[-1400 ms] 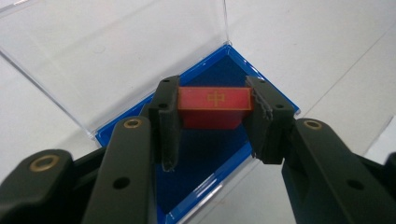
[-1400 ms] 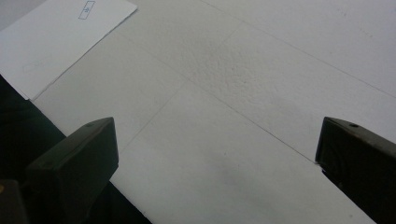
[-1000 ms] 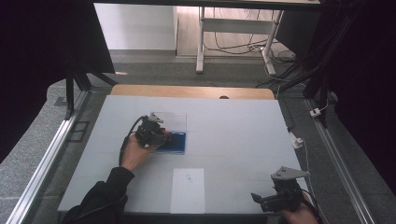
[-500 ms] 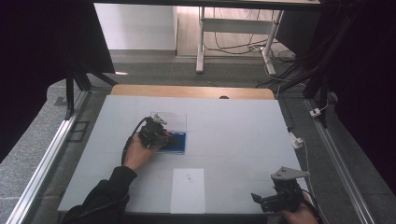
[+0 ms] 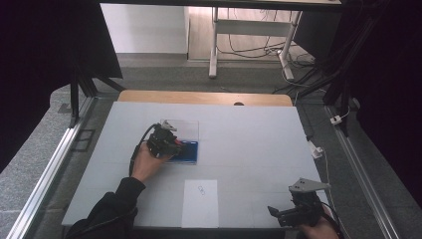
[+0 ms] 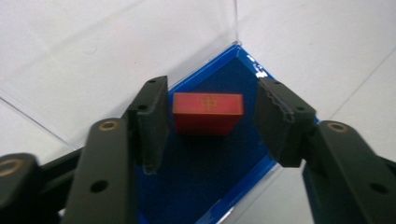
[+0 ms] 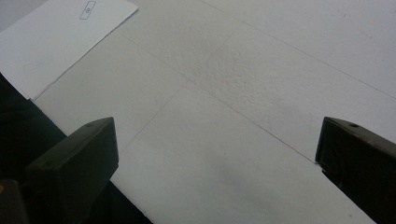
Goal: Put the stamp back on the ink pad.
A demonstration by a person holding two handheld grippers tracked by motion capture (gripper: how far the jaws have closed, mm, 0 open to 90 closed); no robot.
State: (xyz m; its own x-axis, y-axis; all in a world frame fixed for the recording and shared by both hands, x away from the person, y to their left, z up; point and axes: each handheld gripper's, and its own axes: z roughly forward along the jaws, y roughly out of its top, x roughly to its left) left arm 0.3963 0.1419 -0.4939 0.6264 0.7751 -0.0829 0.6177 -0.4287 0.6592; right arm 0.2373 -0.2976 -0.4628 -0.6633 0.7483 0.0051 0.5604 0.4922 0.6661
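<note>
A small red block [image 6: 208, 112] stands on the blue base [image 6: 205, 177] of a flat case whose clear lid [image 6: 116, 51] lies open behind it. My left gripper [image 6: 211, 127] is open, with one jaw on each side of the block and neither touching it. From above, that gripper [image 5: 180, 145] hovers over the blue case [image 5: 191, 153], held by a hand in a dark sleeve. My right gripper [image 5: 278, 213] is open above bare table near the front right edge, and in its own view this gripper [image 7: 217, 140] has nothing between its jaws.
A white sheet of paper [image 5: 200, 201] with a small printed mark lies at the front middle, and its corner [image 7: 60, 37] lies ahead of the right gripper. The white table [image 5: 249, 134] ends in a wooden strip at the back. Metal rails run along both sides.
</note>
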